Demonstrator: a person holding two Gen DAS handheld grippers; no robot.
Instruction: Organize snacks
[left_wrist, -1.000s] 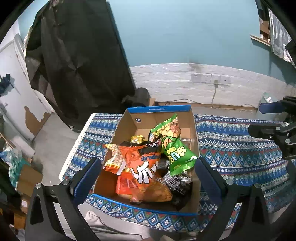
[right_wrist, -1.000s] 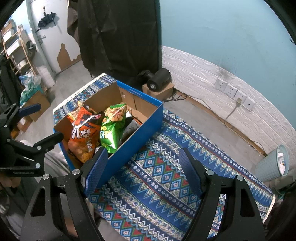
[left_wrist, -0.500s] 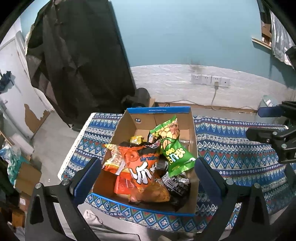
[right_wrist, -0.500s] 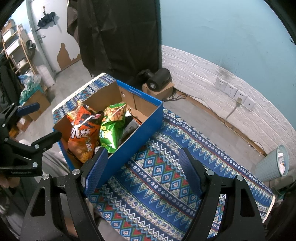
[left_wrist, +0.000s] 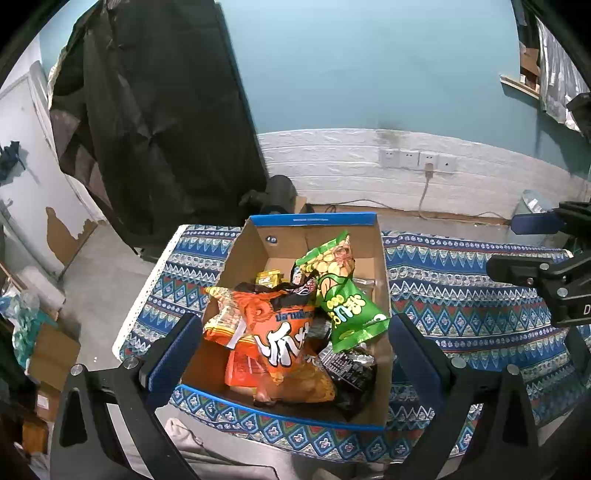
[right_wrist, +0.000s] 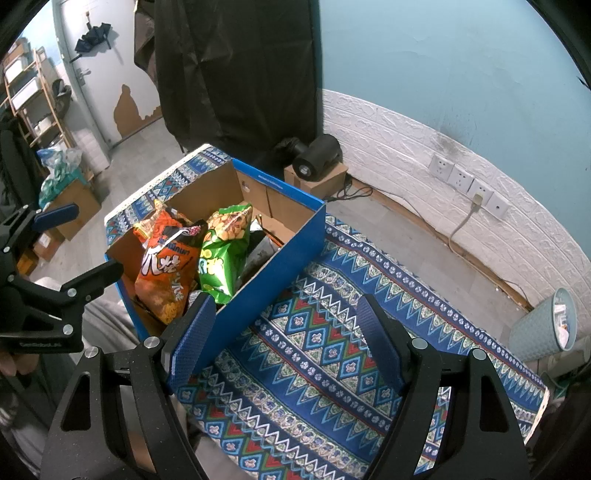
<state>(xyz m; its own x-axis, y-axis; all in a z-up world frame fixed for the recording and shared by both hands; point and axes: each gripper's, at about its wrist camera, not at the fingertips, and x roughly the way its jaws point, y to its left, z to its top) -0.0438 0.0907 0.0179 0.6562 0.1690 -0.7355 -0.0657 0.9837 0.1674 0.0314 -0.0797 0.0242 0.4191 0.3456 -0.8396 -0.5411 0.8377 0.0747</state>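
A blue cardboard box (left_wrist: 314, 220) (right_wrist: 280, 258) stands on a patterned tablecloth (left_wrist: 461, 295) (right_wrist: 332, 350). Inside lie an orange snack bag (left_wrist: 275, 328) (right_wrist: 166, 266), a green snack bag (left_wrist: 343, 295) (right_wrist: 223, 254), a black packet (left_wrist: 351, 365) and a small gold packet (left_wrist: 269, 277). My left gripper (left_wrist: 291, 347) hangs open above the box's near end, its fingers wide apart, nothing between them. My right gripper (right_wrist: 284, 336) hovers open over the cloth just right of the box, its left finger in front of the box's blue side. Each gripper also shows at the edge of the other view.
A white brick wall with sockets (left_wrist: 417, 159) runs behind the table. A dark cloth (right_wrist: 236, 74) hangs at the back left. A black round device on a small carton (right_wrist: 317, 155) sits on the floor behind. A pale bin (right_wrist: 546, 325) stands at the right. Boxes clutter the floor at left.
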